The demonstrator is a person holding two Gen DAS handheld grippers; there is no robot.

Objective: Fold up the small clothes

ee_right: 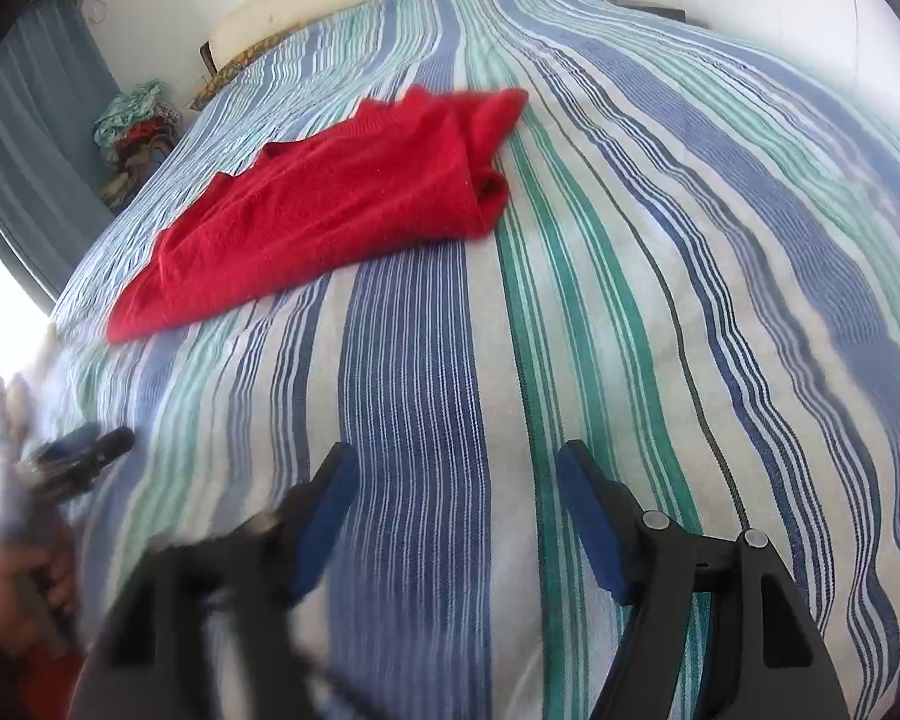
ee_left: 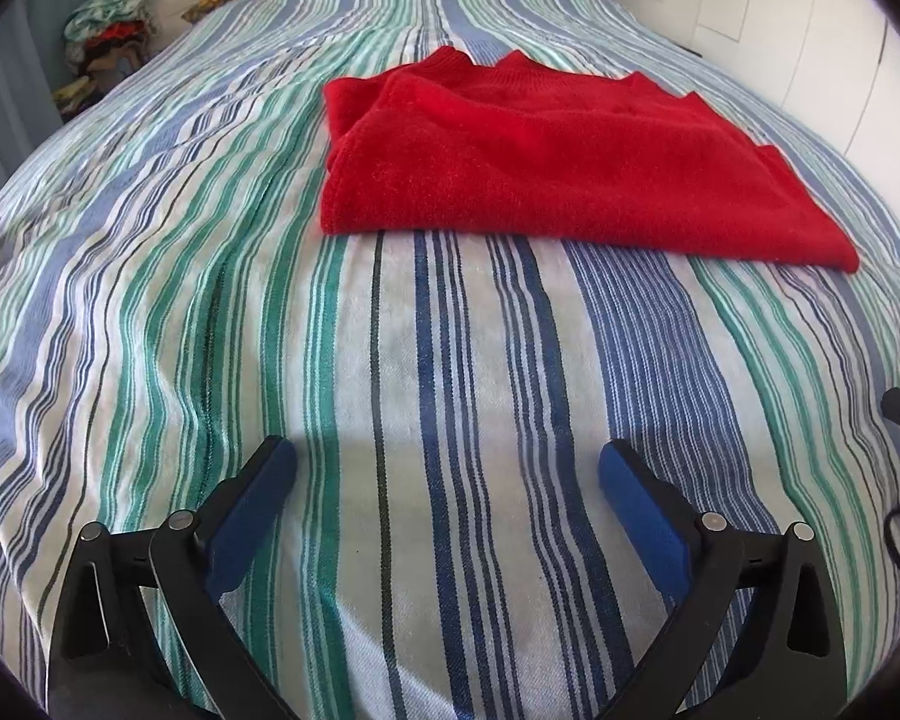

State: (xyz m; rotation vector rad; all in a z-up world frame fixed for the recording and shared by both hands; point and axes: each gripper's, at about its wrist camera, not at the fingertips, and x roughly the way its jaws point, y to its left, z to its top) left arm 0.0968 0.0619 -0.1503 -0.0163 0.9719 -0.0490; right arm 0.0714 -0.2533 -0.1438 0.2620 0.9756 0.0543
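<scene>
Both claws are spread wide and pinch nothing: the left gripper [ee_left: 447, 462] hangs low over the striped bedspread [ee_left: 210, 300], and the right gripper [ee_right: 456, 468] does the same, its left finger smeared by motion blur. The red sweater [ee_left: 528, 162] lies well ahead of the left claw and slightly to its right; from the right claw it sits well ahead and off to the left [ee_right: 330, 204]. The likely trouble from here is a shallow pinch: the knit looks thick, soft and already doubled over, so fingers closing on the near folded edge could catch only the top layer and peel the fold open, or drag the whole bundle across the bedspread and bunch it. The blurred right claw suggests quick movement, which would raise that risk. The sweater is a fuzzy, bright red, roughly rectangular packet with wavy ribbed edges on its far side and some loose folds at one end.
</scene>
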